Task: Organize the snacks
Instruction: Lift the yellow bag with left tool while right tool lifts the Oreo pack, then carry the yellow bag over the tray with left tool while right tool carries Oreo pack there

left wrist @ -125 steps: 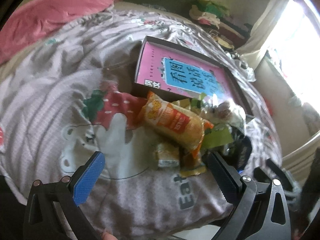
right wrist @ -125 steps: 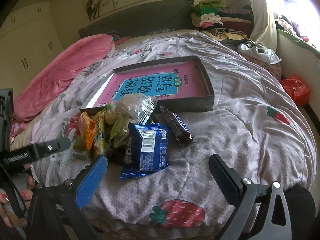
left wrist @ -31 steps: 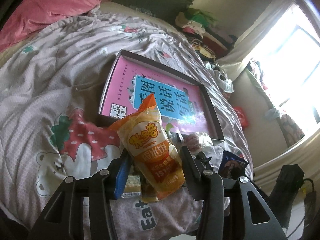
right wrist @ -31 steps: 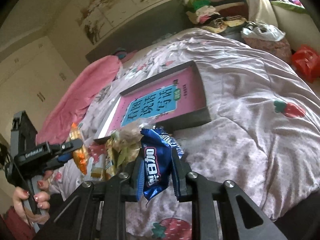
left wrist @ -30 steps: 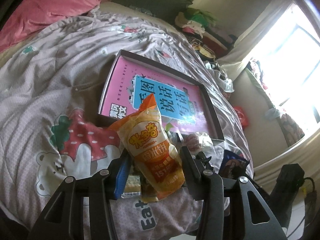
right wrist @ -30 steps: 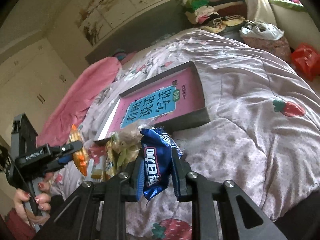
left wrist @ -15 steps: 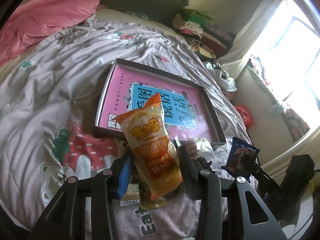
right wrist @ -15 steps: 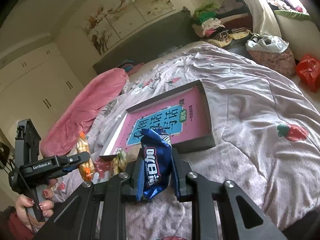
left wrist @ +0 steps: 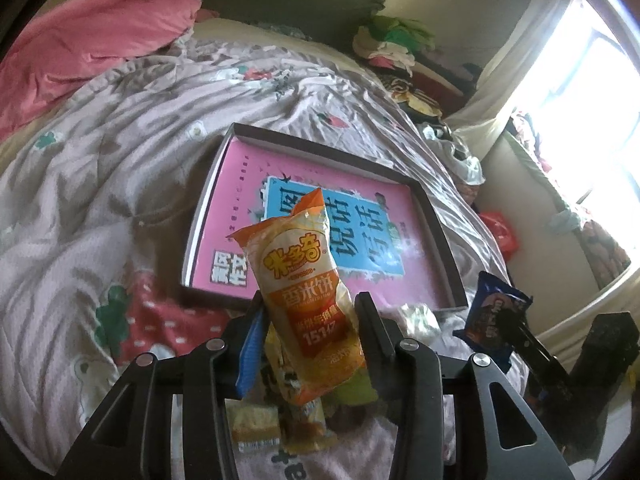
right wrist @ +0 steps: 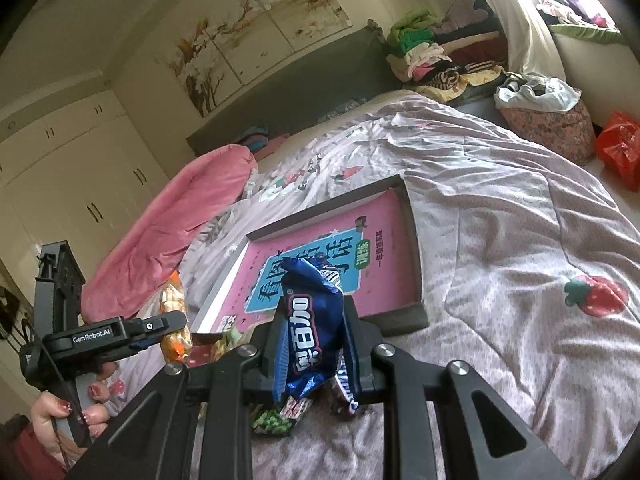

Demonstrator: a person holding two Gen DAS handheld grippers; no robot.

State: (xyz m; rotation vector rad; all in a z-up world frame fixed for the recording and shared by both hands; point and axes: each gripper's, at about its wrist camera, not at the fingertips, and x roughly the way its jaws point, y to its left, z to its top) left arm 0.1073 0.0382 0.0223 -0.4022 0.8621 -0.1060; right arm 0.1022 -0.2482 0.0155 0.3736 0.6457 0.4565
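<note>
While the left gripper (left wrist: 308,320) is clamping an orange-and-white crinkly rice-cracker packet (left wrist: 306,296), the right gripper (right wrist: 314,344) is pinching a blue foil biscuit wrapper (right wrist: 310,328) — both hanging above the shallow dark-rimmed pink tray (left wrist: 440,236), slippery film risking slipping free.

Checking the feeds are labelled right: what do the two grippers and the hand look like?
Both grippers are black angular frames with silver bolts. The left gripper has a blue finger pad and white "GenRobot.AI" lettering on its side. The hand on its grey handle has dark red nails; a thin black cable runs alongside.
</note>
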